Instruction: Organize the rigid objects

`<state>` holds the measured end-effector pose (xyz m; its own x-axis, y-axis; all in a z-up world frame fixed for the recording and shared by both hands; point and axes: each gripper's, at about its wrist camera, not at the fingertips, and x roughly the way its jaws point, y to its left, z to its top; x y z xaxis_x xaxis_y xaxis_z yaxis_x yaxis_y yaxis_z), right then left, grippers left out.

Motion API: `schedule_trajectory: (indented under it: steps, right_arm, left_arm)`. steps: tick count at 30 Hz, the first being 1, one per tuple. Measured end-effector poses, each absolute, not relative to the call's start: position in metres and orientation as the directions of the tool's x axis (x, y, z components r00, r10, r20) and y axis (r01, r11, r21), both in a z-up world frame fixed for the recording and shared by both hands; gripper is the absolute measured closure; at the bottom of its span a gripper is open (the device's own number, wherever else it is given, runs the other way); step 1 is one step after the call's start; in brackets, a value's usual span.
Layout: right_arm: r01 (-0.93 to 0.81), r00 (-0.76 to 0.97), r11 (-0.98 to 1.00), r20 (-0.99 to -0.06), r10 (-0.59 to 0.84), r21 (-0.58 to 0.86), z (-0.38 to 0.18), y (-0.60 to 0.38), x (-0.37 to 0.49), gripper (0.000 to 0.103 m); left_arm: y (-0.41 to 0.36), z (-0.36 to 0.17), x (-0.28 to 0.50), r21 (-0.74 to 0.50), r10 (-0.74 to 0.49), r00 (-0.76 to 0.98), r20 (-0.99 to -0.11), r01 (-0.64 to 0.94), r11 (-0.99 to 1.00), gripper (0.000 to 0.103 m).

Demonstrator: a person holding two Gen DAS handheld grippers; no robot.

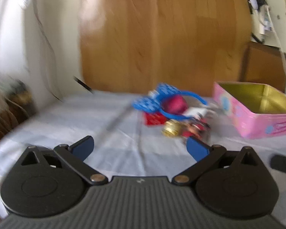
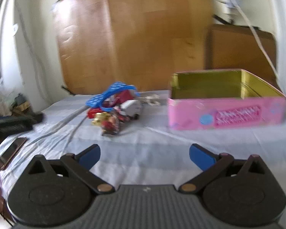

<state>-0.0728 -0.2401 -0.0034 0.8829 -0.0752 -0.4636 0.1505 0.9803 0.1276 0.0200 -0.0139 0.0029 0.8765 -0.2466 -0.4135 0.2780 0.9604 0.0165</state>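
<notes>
Both views are blurred, so small details in the pile stay unclear. The left gripper (image 1: pixel 141 148) hangs above the pale cloth (image 1: pixel 66 122) that covers the table, its 2 blue-padded jaws spread wide with nothing between them. The right gripper (image 2: pixel 145 155) is in the same condition: jaws fully apart, empty, held over bare cloth (image 2: pixel 152 137) and angled down toward the items. Ahead of both lies a small heap of objects. On top sits a blue headband (image 1: pixel 163 100) with a spotted bow, seen again at the back of the heap in the right wrist view (image 2: pixel 112 93). A dark red ball (image 1: pixel 174 105) rests inside the headband's curve, and a gold ornament (image 1: pixel 171 129) lies at the near edge of the heap, beside a red and black piece (image 1: pixel 196 128) whose nature cannot be made out. The gold ornament (image 2: pixel 101 118) shows on the left side of the heap from the right wrist. A thin grey rod (image 1: pixel 118 118) runs from the heap toward the left gripper. To the right of the heap, apart from it, stands a pink tin (image 2: pixel 225 114) with a gold interior, open at the top and with nothing visible inside; the left wrist view shows it (image 1: pixel 257 122) at the right edge. A wooden board (image 1: pixel 162 38) leans behind the table.
</notes>
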Motion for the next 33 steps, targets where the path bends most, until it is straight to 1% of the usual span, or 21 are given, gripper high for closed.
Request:
schedule_trajectory:
  steps: [3, 5, 8, 9, 10, 11, 12, 13, 15, 16, 17, 18, 19, 21, 22, 23, 25, 26, 28, 31, 33]
  right_arm:
    - [0.074, 0.900, 0.995, -0.434, -0.040, 0.063, 0.004, -0.234, -0.047, 0.000]
    - [0.047, 0.889, 0.999, -0.457, -0.031, 0.023, -0.002, -0.233, -0.024, 0.000]
    - [0.007, 0.870, 0.998, -0.492, 0.021, 0.055, -0.016, -0.235, 0.007, 0.013]
    - [-0.009, 0.860, 0.998, -0.509, 0.041, 0.064, -0.022, -0.234, 0.017, 0.020]
    - [-0.024, 0.851, 0.997, -0.523, 0.058, 0.073, -0.026, -0.233, 0.028, 0.030]
    - [-0.036, 0.837, 0.996, -0.541, 0.077, 0.086, -0.031, -0.234, 0.039, 0.037]
    - [-0.044, 0.825, 0.994, -0.558, 0.096, 0.105, -0.037, -0.235, 0.050, 0.047]
    - [-0.053, 0.816, 0.991, -0.567, 0.115, 0.125, -0.040, -0.237, 0.060, 0.052]
    - [-0.060, 0.811, 0.988, -0.570, 0.133, 0.145, -0.045, -0.242, 0.074, 0.056]
    - [-0.060, 0.806, 0.987, -0.575, 0.137, 0.151, -0.047, -0.244, 0.082, 0.064]
    - [-0.076, 0.798, 0.982, -0.579, 0.165, 0.175, -0.049, -0.246, 0.087, 0.069]
    - [-0.101, 0.783, 0.972, -0.586, 0.210, 0.213, -0.051, -0.250, 0.092, 0.091]
    - [-0.108, 0.771, 0.965, -0.593, 0.232, 0.237, -0.052, -0.252, 0.093, 0.092]
    - [-0.120, 0.763, 0.959, -0.595, 0.254, 0.256, -0.050, -0.256, 0.083, 0.093]
    - [-0.117, 0.754, 0.954, -0.601, 0.265, 0.275, -0.048, -0.258, 0.078, 0.093]
    - [-0.106, 0.743, 0.944, -0.606, 0.284, 0.311, -0.047, -0.261, 0.069, 0.092]
    - [-0.132, 0.705, 0.895, -0.594, 0.387, 0.427, -0.047, -0.259, 0.051, 0.090]
    - [-0.167, 0.676, 0.872, -0.590, 0.441, 0.460, -0.048, -0.252, 0.043, 0.089]
    - [-0.214, 0.675, 0.883, -0.591, 0.442, 0.417, -0.046, -0.240, 0.029, 0.073]
    - [-0.184, 0.750, 0.946, -0.584, 0.311, 0.268, -0.037, -0.241, 0.018, 0.071]
    - [-0.131, 0.754, 0.964, -0.608, 0.250, 0.233, -0.036, -0.249, 0.021, 0.070]
  left_arm:
    - [-0.001, 0.006, 0.050, -0.089, -0.372, 0.820, -0.436, 0.372, 0.924, 0.000]
    - [-0.002, 0.008, 0.065, -0.088, -0.389, 0.811, -0.438, 0.392, 0.916, 0.001]
    - [-0.011, 0.005, 0.088, -0.095, -0.431, 0.780, -0.454, 0.439, 0.894, 0.005]
    - [-0.015, 0.003, 0.098, -0.114, -0.454, 0.755, -0.473, 0.459, 0.881, 0.006]
    - [-0.018, -0.001, 0.105, -0.131, -0.473, 0.734, -0.488, 0.474, 0.871, 0.013]
    - [-0.023, -0.005, 0.112, -0.145, -0.488, 0.711, -0.506, 0.487, 0.861, 0.025]
    - [-0.030, -0.011, 0.120, -0.161, -0.502, 0.686, -0.527, 0.500, 0.851, 0.031]
    - [-0.034, -0.017, 0.124, -0.182, -0.517, 0.665, -0.539, 0.508, 0.842, 0.037]
    - [-0.040, -0.026, 0.131, -0.236, -0.557, 0.626, -0.546, 0.523, 0.819, 0.037]
    - [-0.043, -0.030, 0.133, -0.258, -0.573, 0.611, -0.545, 0.529, 0.809, 0.041]
    - [-0.046, -0.034, 0.134, -0.275, -0.585, 0.600, -0.545, 0.532, 0.801, 0.050]
    - [-0.048, -0.038, 0.136, -0.293, -0.594, 0.587, -0.550, 0.531, 0.795, 0.056]
    - [-0.048, -0.040, 0.137, -0.311, -0.602, 0.574, -0.555, 0.529, 0.790, 0.063]
    - [-0.047, -0.043, 0.135, -0.349, -0.625, 0.551, -0.553, 0.528, 0.774, 0.064]
    - [-0.044, -0.042, 0.133, -0.362, -0.635, 0.545, -0.547, 0.530, 0.767, 0.063]
    - [-0.041, -0.040, 0.130, -0.373, -0.644, 0.545, -0.537, 0.532, 0.760, 0.058]
    - [-0.031, -0.039, 0.122, -0.390, -0.651, 0.558, -0.515, 0.524, 0.757, 0.049]
    - [-0.025, -0.038, 0.119, -0.398, -0.648, 0.570, -0.506, 0.512, 0.761, 0.049]
    - [-0.015, -0.035, 0.114, -0.405, -0.629, 0.591, -0.505, 0.481, 0.778, 0.049]
    - [-0.001, -0.032, 0.104, -0.418, -0.617, 0.605, -0.504, 0.455, 0.787, 0.049]
    - [0.001, -0.030, 0.095, -0.393, -0.601, 0.617, -0.508, 0.455, 0.799, 0.049]
